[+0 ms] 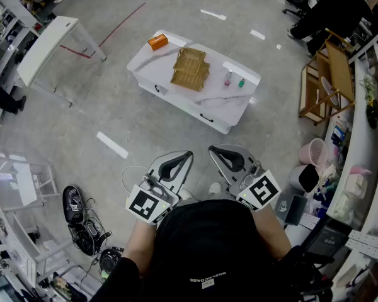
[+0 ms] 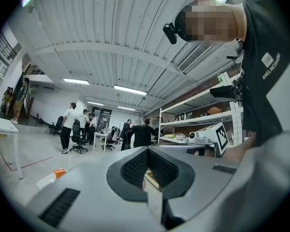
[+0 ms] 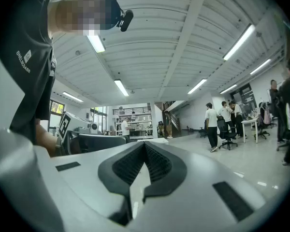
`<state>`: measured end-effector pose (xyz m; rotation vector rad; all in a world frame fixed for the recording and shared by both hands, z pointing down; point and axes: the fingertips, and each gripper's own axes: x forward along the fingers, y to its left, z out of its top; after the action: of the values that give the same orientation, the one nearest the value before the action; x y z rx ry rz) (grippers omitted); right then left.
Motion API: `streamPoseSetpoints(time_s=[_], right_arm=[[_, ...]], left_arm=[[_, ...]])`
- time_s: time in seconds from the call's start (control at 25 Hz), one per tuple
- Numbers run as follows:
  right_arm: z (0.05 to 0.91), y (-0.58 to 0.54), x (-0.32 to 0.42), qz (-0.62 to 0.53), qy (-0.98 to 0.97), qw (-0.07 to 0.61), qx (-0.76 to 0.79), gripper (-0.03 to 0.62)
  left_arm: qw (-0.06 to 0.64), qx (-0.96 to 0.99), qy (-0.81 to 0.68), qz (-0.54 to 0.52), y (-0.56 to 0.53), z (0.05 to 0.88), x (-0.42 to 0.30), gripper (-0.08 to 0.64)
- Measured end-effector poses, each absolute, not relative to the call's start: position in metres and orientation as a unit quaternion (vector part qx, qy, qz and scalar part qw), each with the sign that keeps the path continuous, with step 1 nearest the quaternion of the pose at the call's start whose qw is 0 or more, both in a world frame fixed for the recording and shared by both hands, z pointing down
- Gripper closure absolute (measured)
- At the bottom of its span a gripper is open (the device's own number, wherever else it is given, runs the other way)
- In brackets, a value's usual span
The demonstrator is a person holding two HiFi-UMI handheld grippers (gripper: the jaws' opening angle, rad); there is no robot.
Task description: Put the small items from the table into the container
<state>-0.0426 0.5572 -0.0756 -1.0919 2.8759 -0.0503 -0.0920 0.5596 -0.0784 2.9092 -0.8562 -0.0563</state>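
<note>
A white low table (image 1: pixel 176 90) stands well ahead of me on the floor. On it lie a woven basket (image 1: pixel 190 68), an orange box (image 1: pixel 157 41), a small pink bottle (image 1: pixel 227 78) and a small green item (image 1: pixel 241 82). My left gripper (image 1: pixel 184 154) and right gripper (image 1: pixel 217 150) are held close to my body, far short of the table, both shut with nothing between the jaws. In the left gripper view the left gripper (image 2: pixel 147 150) points level across the room, with the orange box (image 2: pixel 59 173) low at the left. The right gripper (image 3: pixel 145 144) also points level.
A white bench (image 1: pixel 47 46) stands at the far left. A wooden rack (image 1: pixel 331 80) and a long shelf (image 1: pixel 359 168) with clutter line the right side. Shoes (image 1: pixel 75 209) lie on the floor near my left. Several people (image 2: pixel 77 124) stand by desks in the distance.
</note>
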Motion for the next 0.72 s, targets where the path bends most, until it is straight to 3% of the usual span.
streamPoseSetpoints(time_s=[0.72], right_arm=[[-0.069,0.557,-0.048,-0.028,0.935,0.034,-0.352,0.586]], left_arm=[[0.064,0.954,-0.293,-0.019,0.563,-0.076,-0.103,0.565]])
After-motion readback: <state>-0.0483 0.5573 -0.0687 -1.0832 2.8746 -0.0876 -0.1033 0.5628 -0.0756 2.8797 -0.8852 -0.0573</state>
